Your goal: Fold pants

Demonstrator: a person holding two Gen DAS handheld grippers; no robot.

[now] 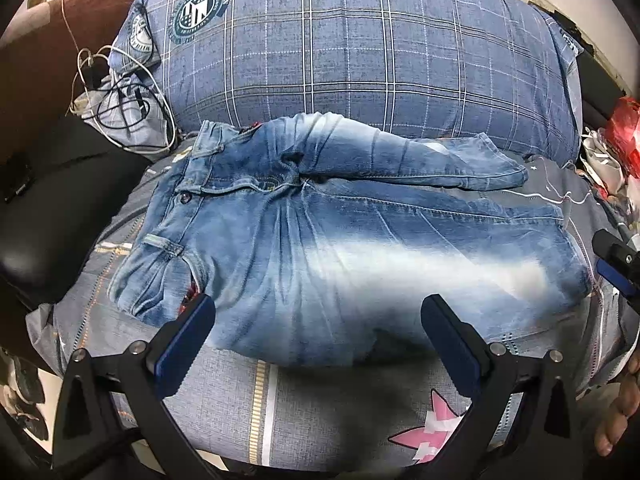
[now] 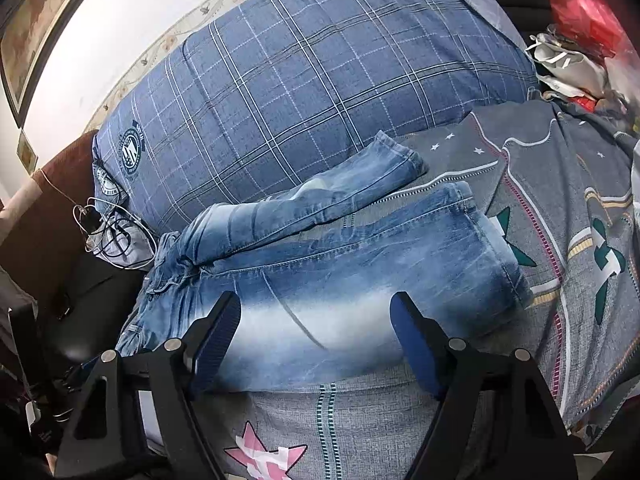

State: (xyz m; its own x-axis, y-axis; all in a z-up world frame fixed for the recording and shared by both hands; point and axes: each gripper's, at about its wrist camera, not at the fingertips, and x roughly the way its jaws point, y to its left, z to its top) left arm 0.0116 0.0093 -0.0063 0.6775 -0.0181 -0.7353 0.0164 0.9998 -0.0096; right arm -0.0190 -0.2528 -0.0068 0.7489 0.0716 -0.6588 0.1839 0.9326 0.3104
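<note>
Faded blue jeans (image 1: 320, 232) lie flat on the bedsheet, waistband to the left and legs running right. The far leg (image 1: 440, 160) rests against the pillow; the near leg (image 2: 400, 256) is broad and ends in a hem at the right. My left gripper (image 1: 318, 308) stands open above the jeans' near edge, by the hip and pocket. My right gripper (image 2: 316, 304) is open too, its jaws wide over the pale thigh of the near leg; its tip (image 1: 616, 264) shows at the right rim of the left wrist view. Neither pair of pads presses on cloth.
A large blue plaid pillow (image 1: 360, 52) backs the jeans. Tangled cables (image 1: 120, 92) and a black bag (image 1: 60, 184) sit at the left. A red plastic bag (image 2: 580, 8) and crumpled paper lie at the right. A grey patterned sheet (image 2: 560, 208) covers the bed. Someone's toes (image 1: 616, 420) show low right.
</note>
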